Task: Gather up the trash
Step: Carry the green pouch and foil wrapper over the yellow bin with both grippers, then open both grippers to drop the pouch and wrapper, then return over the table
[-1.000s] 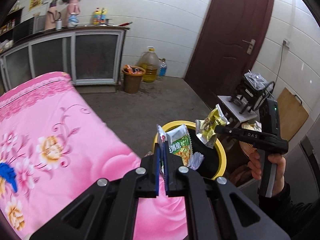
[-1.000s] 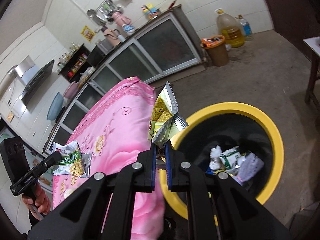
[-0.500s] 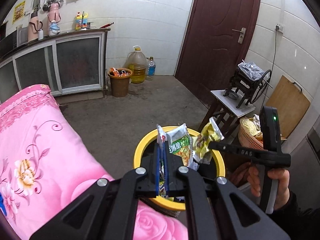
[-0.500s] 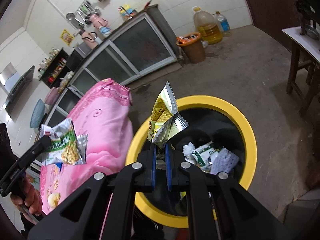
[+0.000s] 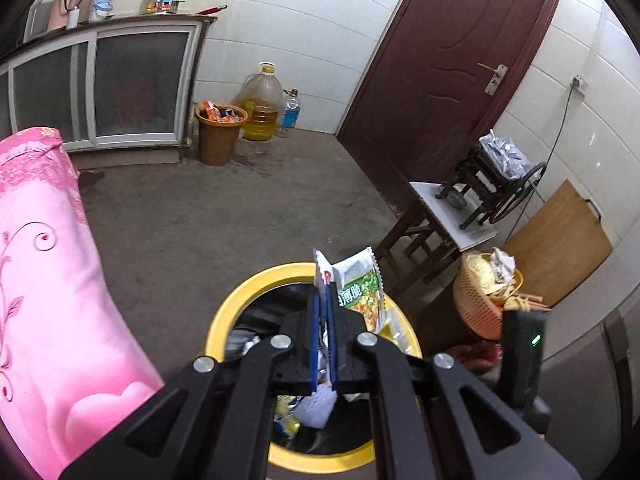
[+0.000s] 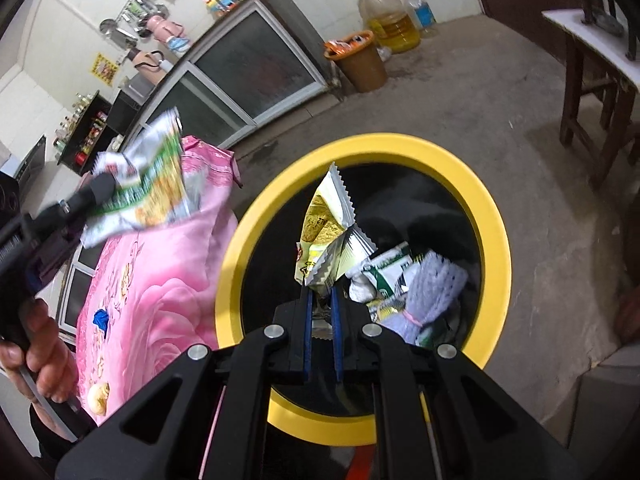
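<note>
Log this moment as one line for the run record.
phase: drop-off | left claw: shut on green snack wrapper | right claw: shut on yellow snack wrapper | both over yellow-rimmed bin | not released

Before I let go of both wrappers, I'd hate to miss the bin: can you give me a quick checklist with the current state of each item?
1. Right claw shut on yellow wrapper: ok.
2. Yellow wrapper above the opening of the yellow-rimmed bin: ok.
3. Left claw shut on green wrapper: ok.
4. Green wrapper above the bin opening: ok in the left view.
5. Room left in the bin: ok, trash lies low.
6. Wrappers clear of the pink quilt: cannot tell.
</note>
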Demonstrator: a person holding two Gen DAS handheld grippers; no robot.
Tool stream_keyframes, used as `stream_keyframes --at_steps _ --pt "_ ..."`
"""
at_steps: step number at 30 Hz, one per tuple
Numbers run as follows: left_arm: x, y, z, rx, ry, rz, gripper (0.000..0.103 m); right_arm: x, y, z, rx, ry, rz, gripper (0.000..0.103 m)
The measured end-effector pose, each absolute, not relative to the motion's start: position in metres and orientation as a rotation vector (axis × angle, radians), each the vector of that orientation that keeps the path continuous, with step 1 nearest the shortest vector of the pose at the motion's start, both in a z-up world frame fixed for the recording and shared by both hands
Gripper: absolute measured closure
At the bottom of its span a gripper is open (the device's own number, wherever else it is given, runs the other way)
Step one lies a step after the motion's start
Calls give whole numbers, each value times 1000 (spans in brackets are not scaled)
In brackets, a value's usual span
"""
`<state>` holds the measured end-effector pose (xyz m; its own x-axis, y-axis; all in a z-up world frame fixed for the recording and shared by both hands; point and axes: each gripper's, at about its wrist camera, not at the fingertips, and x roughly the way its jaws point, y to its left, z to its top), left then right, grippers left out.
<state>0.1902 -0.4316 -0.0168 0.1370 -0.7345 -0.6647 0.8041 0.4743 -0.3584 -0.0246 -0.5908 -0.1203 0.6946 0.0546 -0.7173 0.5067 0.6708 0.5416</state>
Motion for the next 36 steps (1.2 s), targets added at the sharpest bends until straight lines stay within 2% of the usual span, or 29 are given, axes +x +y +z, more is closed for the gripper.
stream_keyframes --at_steps 6,7,8,9,10,11,12,19,25,32,36 --pt "184 -452 -6 98 894 -1120 100 -29 -588 -130 836 792 -273 93" --pt "185 -453 -4 92 891 -1111 93 -30 -588 -130 836 793 -279 90" --pt "185 -453 -2 78 889 -1098 72 -31 -589 -129 840 793 -287 87" --pt "185 -453 1 64 884 -1080 57 -34 -590 -129 844 789 -300 79" --pt "186 -450 4 41 870 -1054 32 -37 -593 -128 855 779 -308 65" --pt "186 -448 6 27 858 -1043 30 -39 -595 -127 861 773 -311 59" --pt "187 -446 9 22 854 -1041 30 -43 -597 -126 870 767 -318 55" --pt "190 -428 16 -2 849 -1018 30 -61 -602 -117 890 752 -329 55" --pt "197 -368 29 -41 788 -993 30 -58 -596 -96 852 720 -308 55" --pt "190 -232 37 -7 675 -854 30 2 -546 -60 706 720 -130 55" --pt "172 -133 25 52 672 -710 30 56 -497 -42 616 744 20 55"
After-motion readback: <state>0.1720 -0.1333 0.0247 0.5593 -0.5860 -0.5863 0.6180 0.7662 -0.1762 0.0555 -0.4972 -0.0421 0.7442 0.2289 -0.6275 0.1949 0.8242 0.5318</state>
